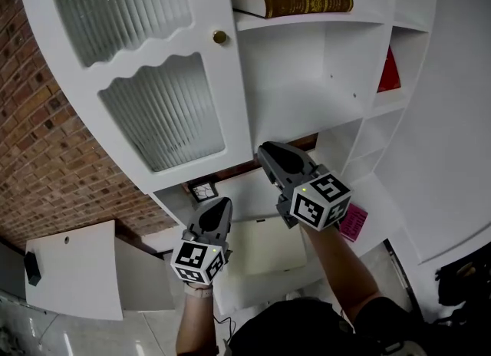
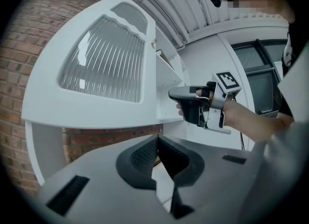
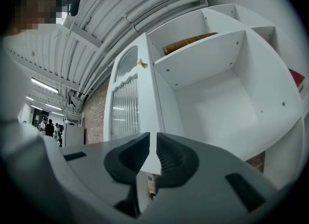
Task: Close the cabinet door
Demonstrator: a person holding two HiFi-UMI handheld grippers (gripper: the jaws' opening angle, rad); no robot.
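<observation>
The white cabinet door (image 1: pixel 153 78) with ribbed glass panes and a brass knob (image 1: pixel 219 37) stands swung open to the left of the shelves. My right gripper (image 1: pixel 268 151) is shut just below and right of the door's lower corner, with nothing held. In the right gripper view its jaws (image 3: pixel 152 143) point at the door's (image 3: pixel 128 102) free edge, with the knob (image 3: pixel 141 63) higher up. My left gripper (image 1: pixel 219 205) is shut and empty, lower and to the left. The left gripper view shows its closed jaws (image 2: pixel 157 143), the door (image 2: pixel 96 73) and the right gripper (image 2: pixel 175 93) beside the door's edge.
A brown book (image 1: pixel 295 1) lies on the upper shelf and a red one (image 1: pixel 388 70) leans in a right compartment. A brick wall (image 1: pixel 38 140) is behind the open door. A lower white panel (image 1: pixel 73 270) stands open at bottom left. A pink item (image 1: pixel 354 222) lies near my right hand.
</observation>
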